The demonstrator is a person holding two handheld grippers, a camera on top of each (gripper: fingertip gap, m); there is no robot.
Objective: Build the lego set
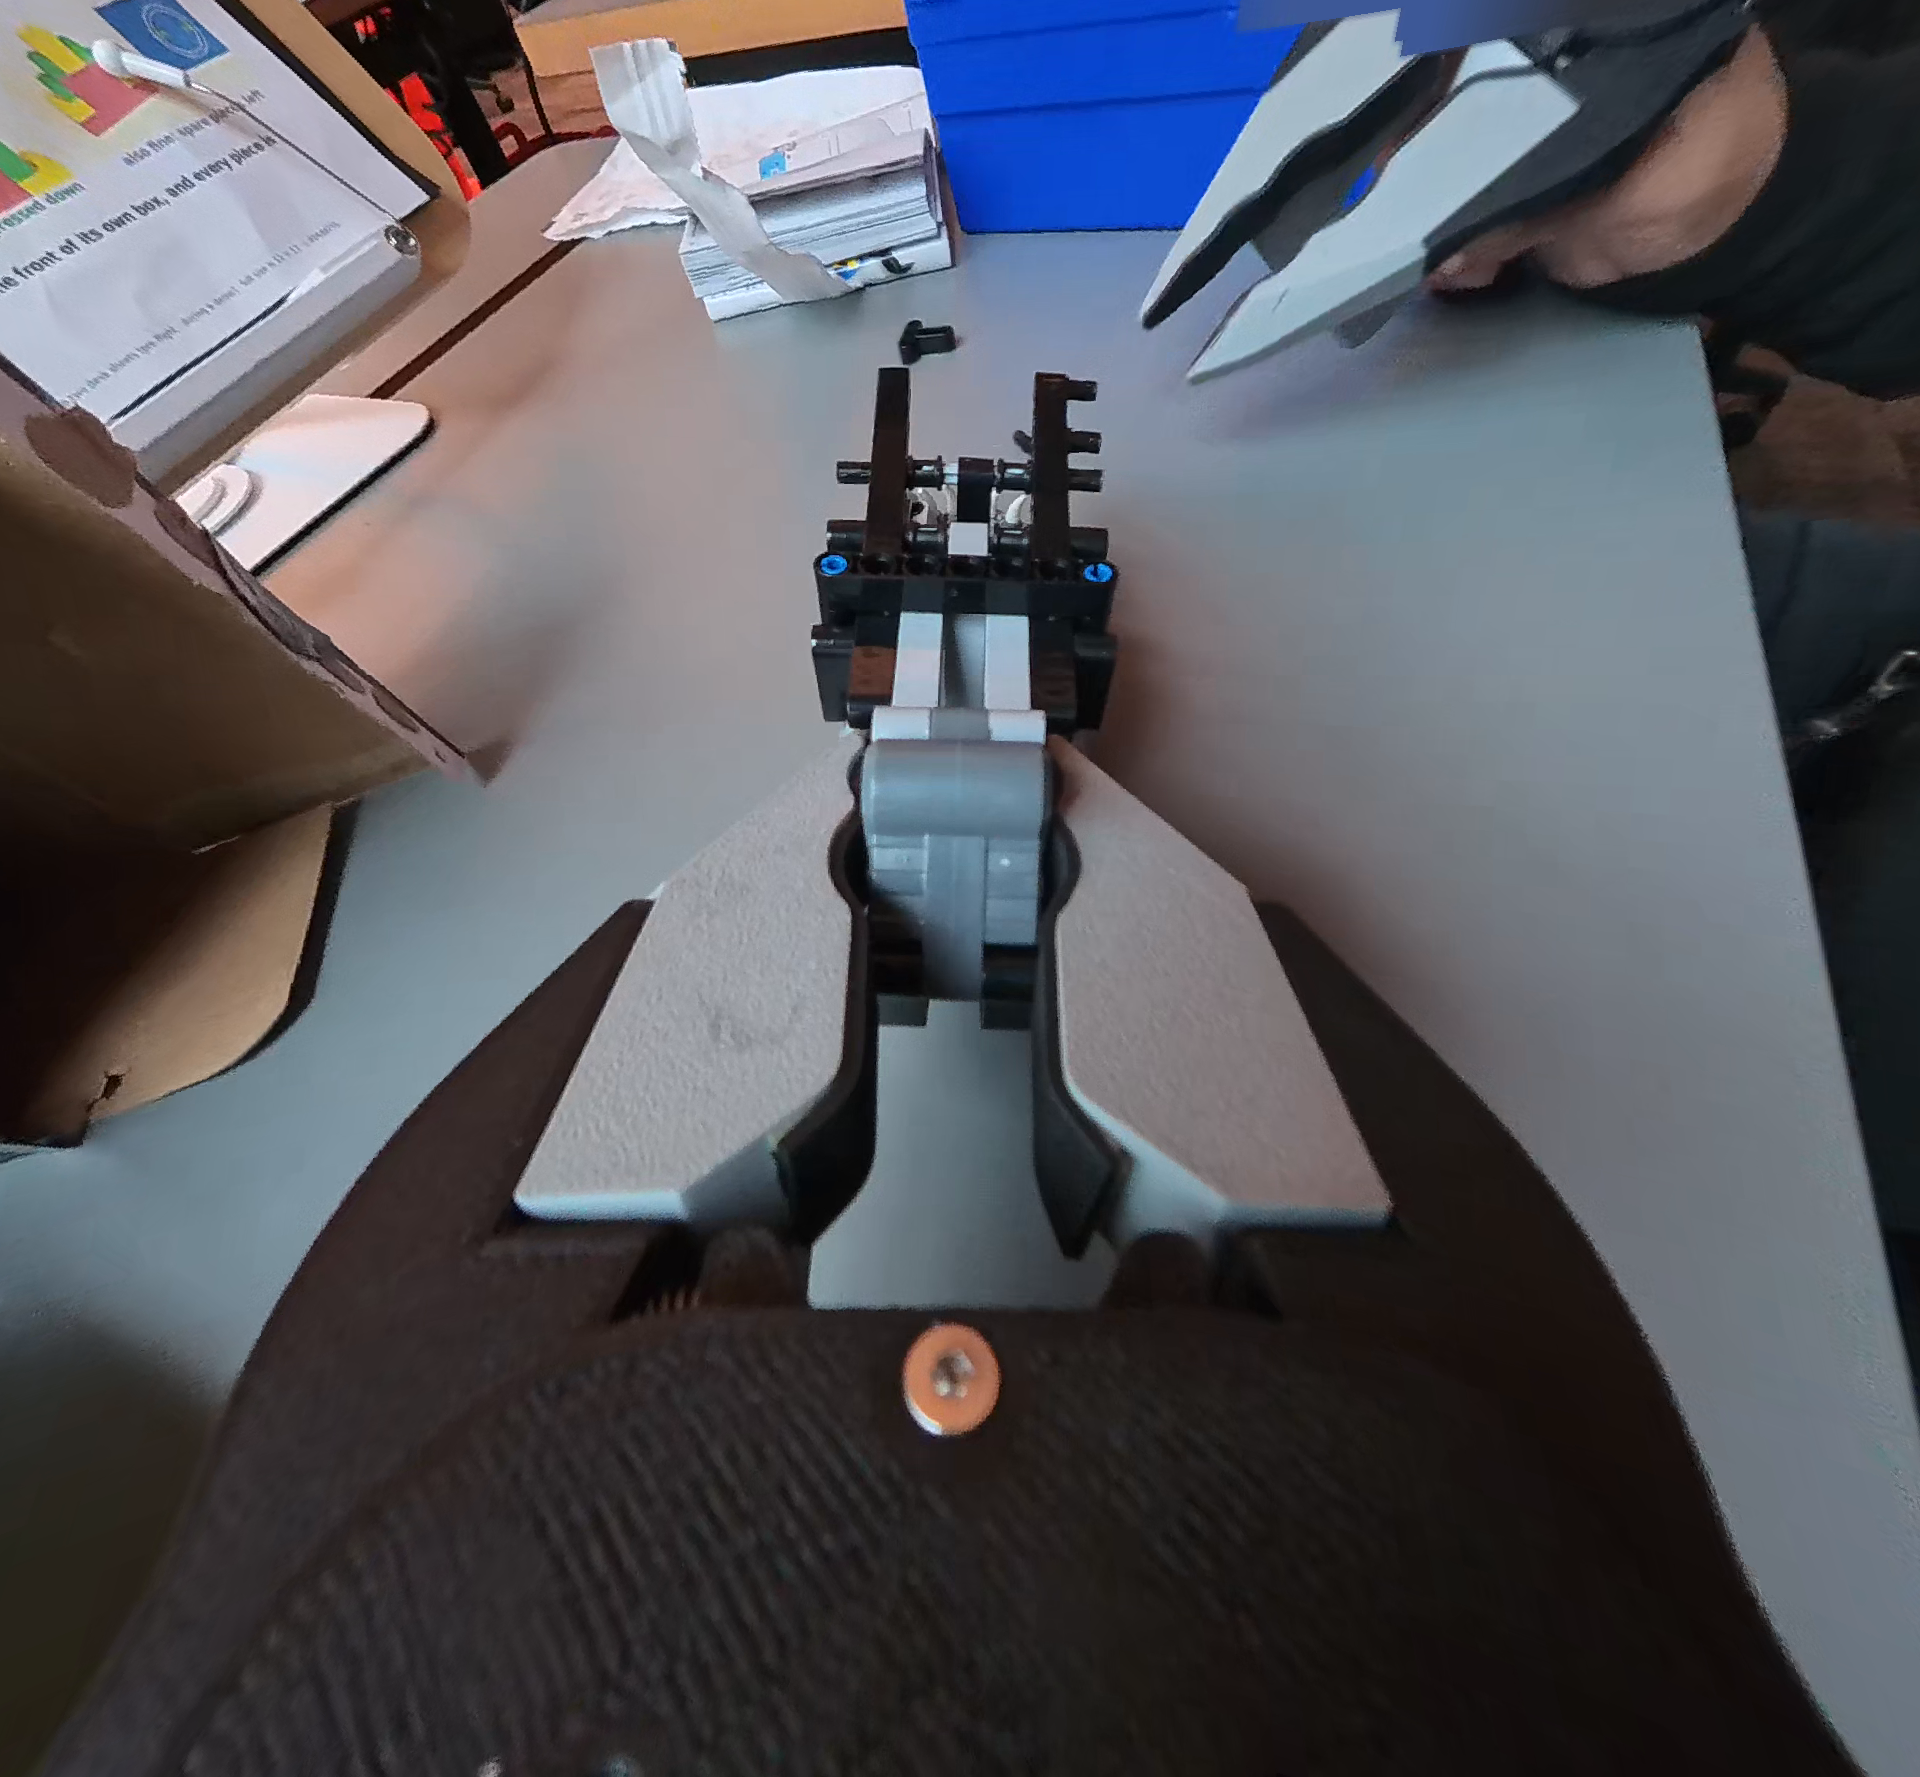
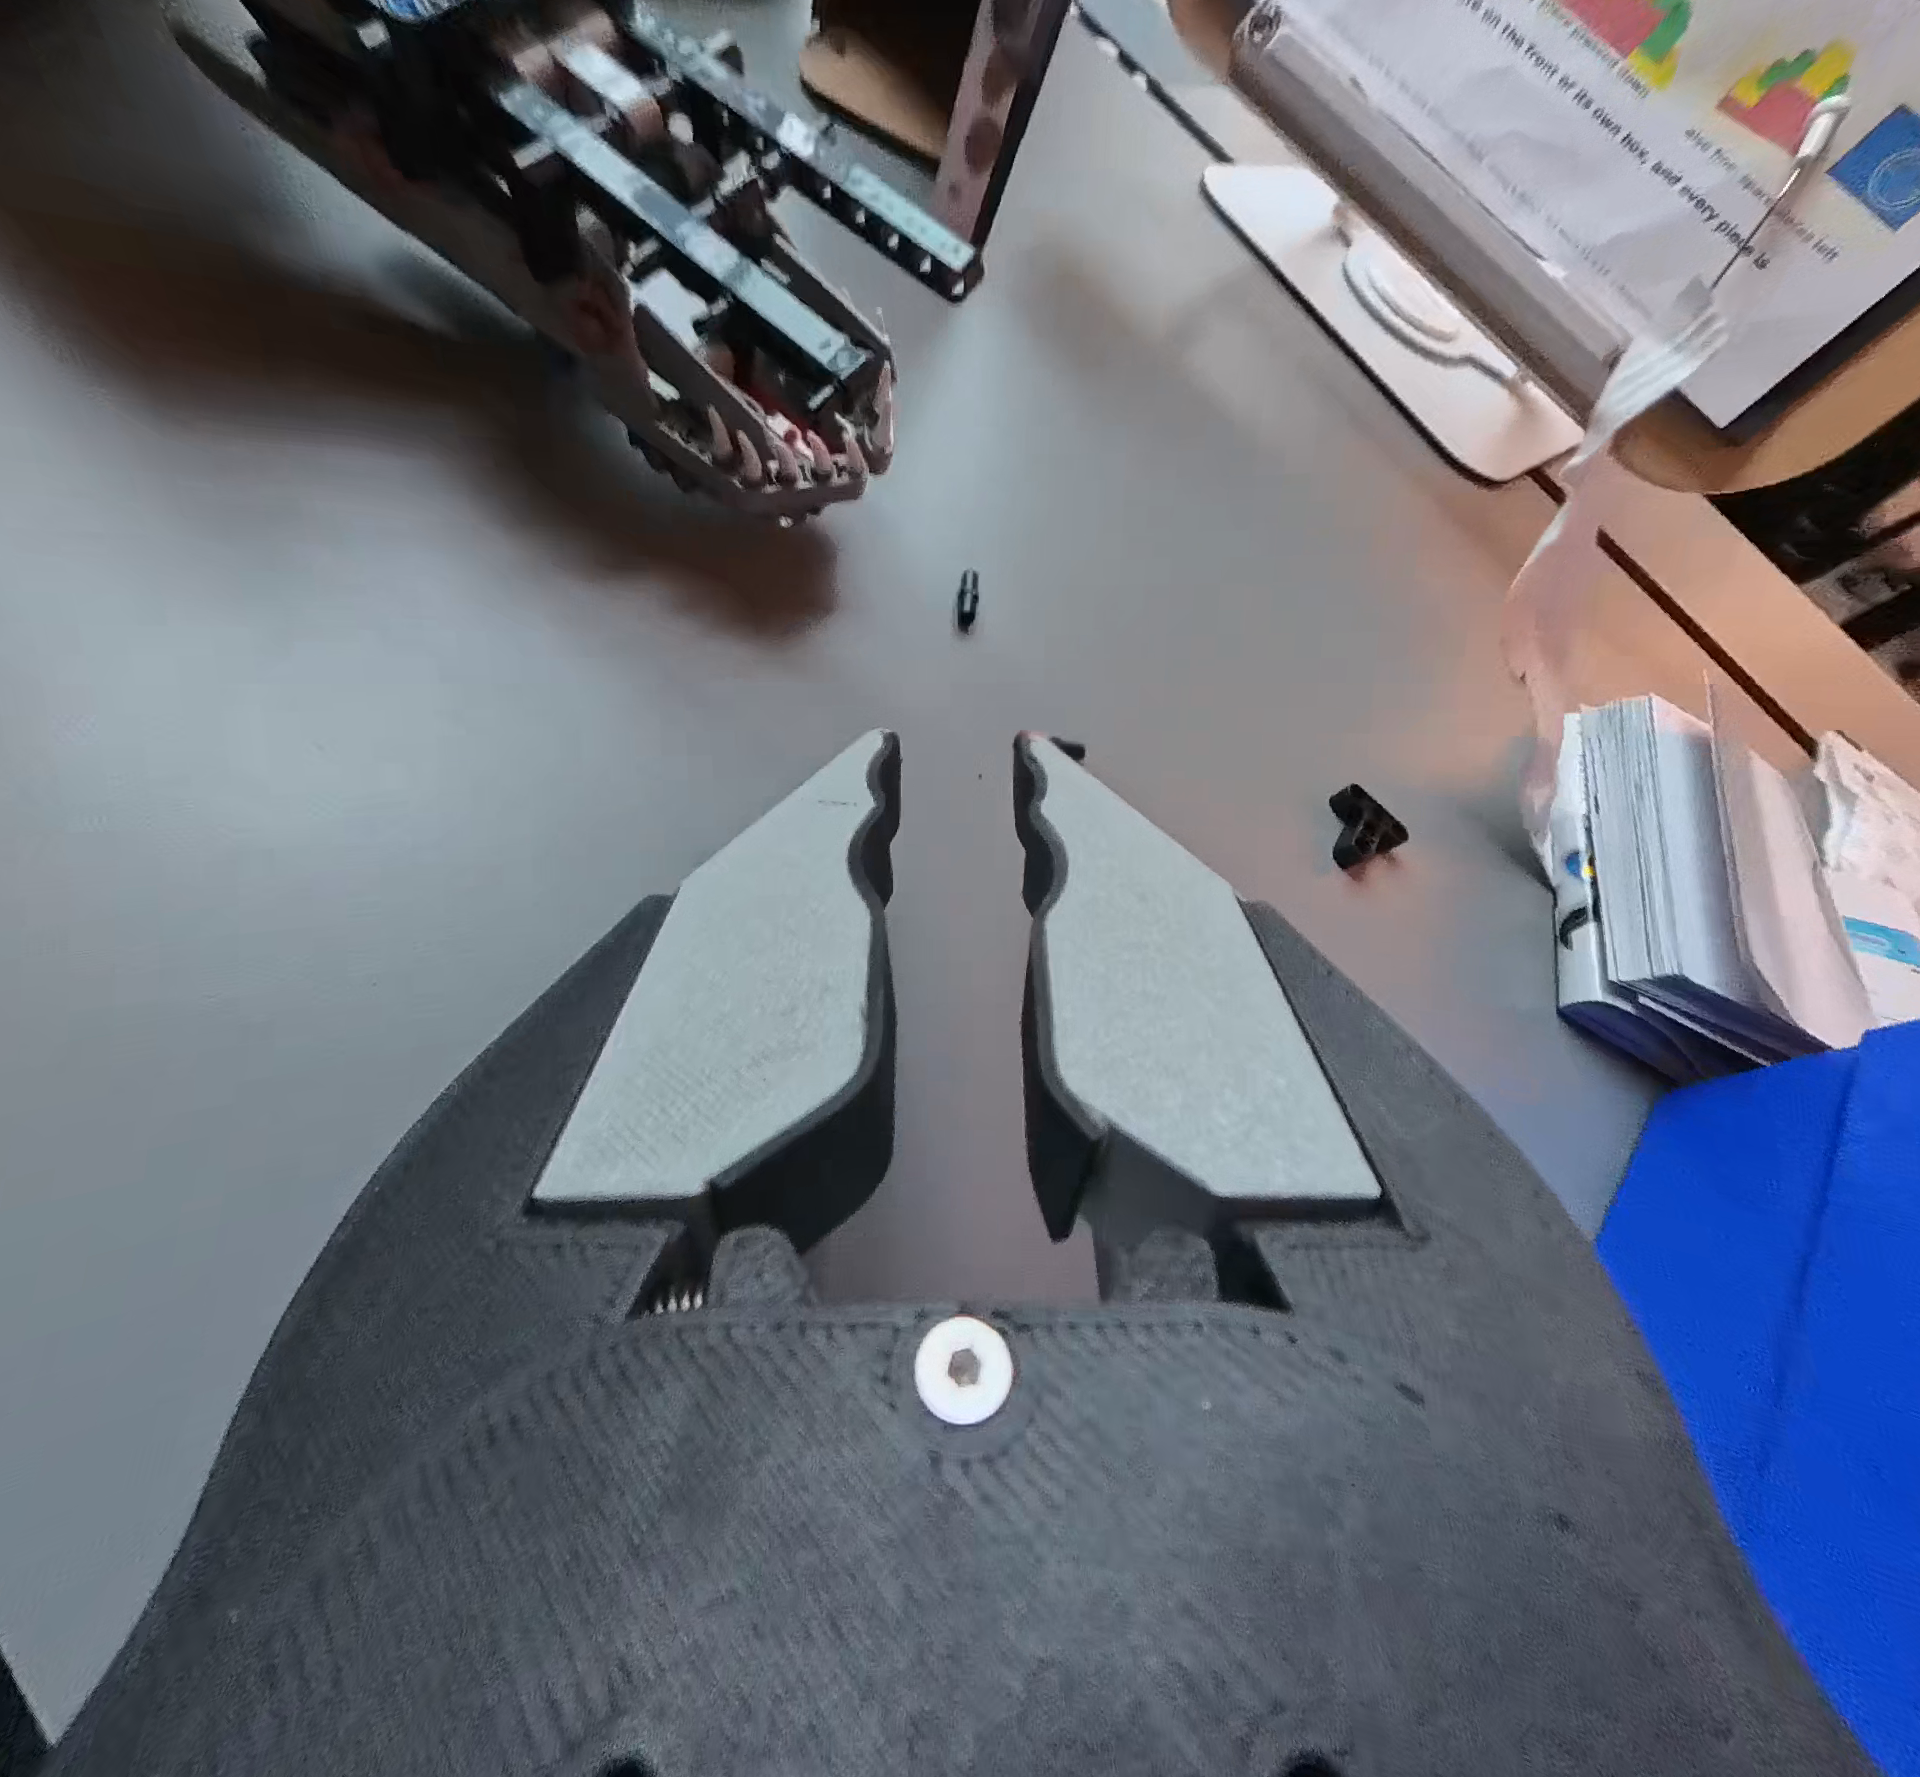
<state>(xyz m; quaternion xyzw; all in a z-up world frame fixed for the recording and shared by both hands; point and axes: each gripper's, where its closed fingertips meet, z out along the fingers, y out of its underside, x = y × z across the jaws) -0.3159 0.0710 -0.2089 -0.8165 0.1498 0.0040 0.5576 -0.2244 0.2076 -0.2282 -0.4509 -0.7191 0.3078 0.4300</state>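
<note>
Black beams and pale grey links make up the lego model [image 1: 961, 584], which sits at the centre of the left wrist view, held out over the grey table [image 1: 1351, 792]. The left gripper [image 1: 956, 792] is clamped on its grey rear block, jaws pressed to either side, probably to keep the build steady and turned toward the other hand for the next piece. In the right wrist view the same model [image 2: 582, 169] lies in the upper left, blurred, so its toothed front end is hard to read.

The right gripper [image 2: 956, 751] hovers low over the table with its jaws parted by a narrow gap and nothing between them. Just ahead of it, mid-frame, lies a small black pin [image 2: 967, 600]; a black angled connector [image 2: 1363, 825] rests to the right, near the stack of booklets [image 2: 1683, 896]. My guess is the pin is the intended pick, since the fingertips line up with it. Another tiny dark piece peeks out beside the right fingertip, mostly hidden.

Further out, a blue bin [image 1: 1081, 65] fills the upper right of the left view, partly covered by a mosaic patch. A propped instruction sheet [image 1: 156, 148] leans at upper left, cut off by the frame, with a cardboard box [image 1: 156, 740] below it.
</note>
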